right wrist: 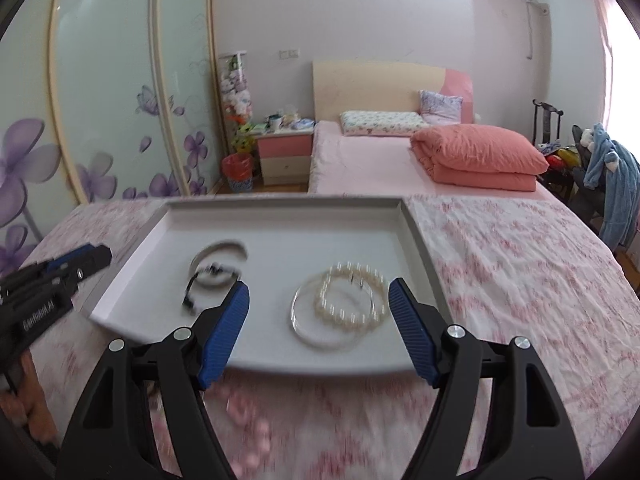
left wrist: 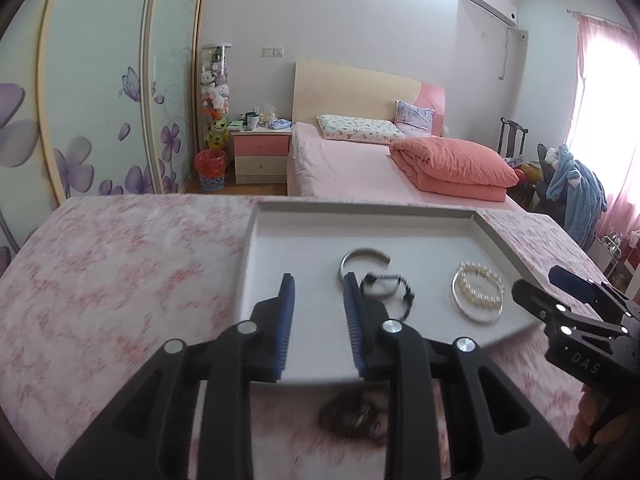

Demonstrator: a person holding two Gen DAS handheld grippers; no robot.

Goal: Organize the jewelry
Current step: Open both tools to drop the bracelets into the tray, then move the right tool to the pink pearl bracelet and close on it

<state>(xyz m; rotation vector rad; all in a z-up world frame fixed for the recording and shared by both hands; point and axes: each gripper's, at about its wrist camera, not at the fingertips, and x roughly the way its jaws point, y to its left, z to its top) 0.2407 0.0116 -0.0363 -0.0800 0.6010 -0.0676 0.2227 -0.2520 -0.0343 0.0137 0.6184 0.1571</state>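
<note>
Pink floral bedding carries a white tray (right wrist: 416,236). Left gripper (left wrist: 318,294) hangs released over its nine o'clock side, nothing between the pads, black bracelet (left wrist: 390,290) and silver cuff (left wrist: 362,256) just beside. Right gripper (right wrist: 318,304) gapes empty above the pearl bracelet (right wrist: 352,300) and clear bangle (right wrist: 316,334). Best keep pieces apart. Its body reads "DAS".

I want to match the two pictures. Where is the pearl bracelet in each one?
Left wrist view: the pearl bracelet lies at the right of the white tray, inside a clear bangle.
Right wrist view: the pearl bracelet lies centre-right in the tray.
Shared landmark: the folded coral quilt on the bed.
</note>
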